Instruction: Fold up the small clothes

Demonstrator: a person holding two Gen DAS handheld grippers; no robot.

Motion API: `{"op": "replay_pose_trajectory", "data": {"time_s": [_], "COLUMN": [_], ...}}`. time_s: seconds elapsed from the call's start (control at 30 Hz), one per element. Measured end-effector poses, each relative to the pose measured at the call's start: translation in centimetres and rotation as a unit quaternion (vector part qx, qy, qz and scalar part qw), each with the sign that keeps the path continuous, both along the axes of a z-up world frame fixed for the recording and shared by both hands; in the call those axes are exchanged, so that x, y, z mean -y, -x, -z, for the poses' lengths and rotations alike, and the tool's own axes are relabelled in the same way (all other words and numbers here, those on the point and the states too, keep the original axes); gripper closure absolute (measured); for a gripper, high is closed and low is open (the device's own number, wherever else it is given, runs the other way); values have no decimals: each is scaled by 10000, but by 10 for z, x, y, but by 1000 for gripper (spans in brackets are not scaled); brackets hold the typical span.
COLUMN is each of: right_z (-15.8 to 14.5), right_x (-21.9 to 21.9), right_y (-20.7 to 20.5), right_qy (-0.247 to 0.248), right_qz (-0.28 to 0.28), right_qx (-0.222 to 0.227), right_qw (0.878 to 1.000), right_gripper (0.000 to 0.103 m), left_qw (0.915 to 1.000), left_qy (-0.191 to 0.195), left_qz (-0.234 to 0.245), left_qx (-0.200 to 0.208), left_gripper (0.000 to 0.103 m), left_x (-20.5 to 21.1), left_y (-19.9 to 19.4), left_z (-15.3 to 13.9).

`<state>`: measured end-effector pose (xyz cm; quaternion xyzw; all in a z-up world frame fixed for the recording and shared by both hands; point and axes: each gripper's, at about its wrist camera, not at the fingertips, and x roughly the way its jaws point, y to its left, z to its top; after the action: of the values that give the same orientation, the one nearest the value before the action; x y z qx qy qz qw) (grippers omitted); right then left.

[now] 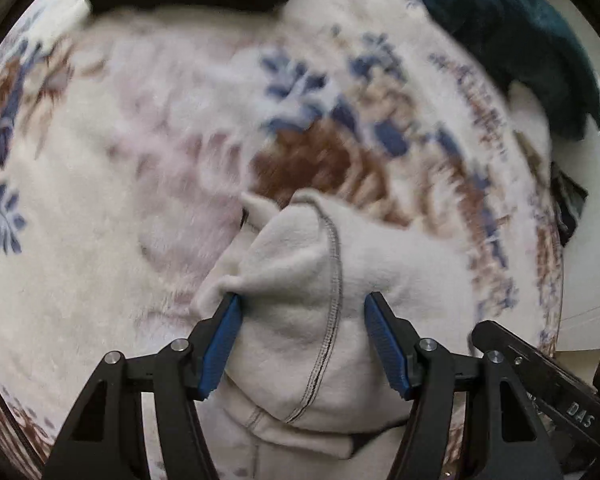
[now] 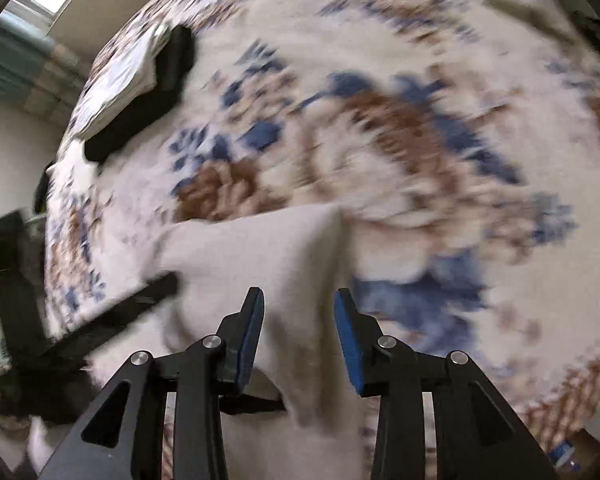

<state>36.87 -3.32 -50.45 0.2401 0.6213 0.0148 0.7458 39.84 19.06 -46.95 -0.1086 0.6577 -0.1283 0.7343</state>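
A cream fleece garment (image 1: 284,360) with dark stitched seams is bunched up between the blue pads of my left gripper (image 1: 303,299), which is shut on the thick bundle. The cloth stays sharp while the blanket behind it is blurred. In the right wrist view the same cream garment (image 2: 252,248) runs up between the fingers of my right gripper (image 2: 299,293). Those jaws stand apart, and the pads do not press on the cloth. The black frame of the left gripper (image 2: 100,320) shows at the left. Part of the right gripper's body (image 1: 540,368) shows at the lower right.
Everything lies on a white plush blanket (image 1: 100,200) with blue and brown flowers. A dark teal cloth (image 1: 500,40) is heaped at its far right edge. A black folded item (image 2: 140,112) with a white one (image 2: 120,76) beside it sits at the far side.
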Motion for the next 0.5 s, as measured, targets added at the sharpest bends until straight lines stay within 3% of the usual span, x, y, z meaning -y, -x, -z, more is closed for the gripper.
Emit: {"op": "replay_pose_trajectory", "data": {"time_s": [0.07,0.17,0.23,0.27,0.43,0.5], "right_z": [21,50,58,59,51,45], "right_x": [-18,-27,-26,-25,-4,9], "right_y": [-5,1,7,8,3,1], "right_qy": [-47,427,636,677,131,-174], "right_qz": [-276,-664,-818,-860,-507,-219], "right_qx": [-370,-928,-1037,-1073,-1053,-948], "right_qw": [9989,9925,9892,9882,9931,9951], "right_gripper": [64,59,47,47,46,47], "left_qw": [9999,9992,9984,9980,9916,9864], "left_qy": [125,181,186,245,1175,1558], "left_qz": [-66,-41,-74,-117,-415,-378], "left_qx": [-90,-350,-538,-576,-354,-372], "left_gripper": [36,34,35,36,36,36], "left_x": [-8,-18,-25,-29,-41,-35], "left_y": [8,28,38,42,20,-3], "left_z": [7,10,8,4,-31,-30]}}
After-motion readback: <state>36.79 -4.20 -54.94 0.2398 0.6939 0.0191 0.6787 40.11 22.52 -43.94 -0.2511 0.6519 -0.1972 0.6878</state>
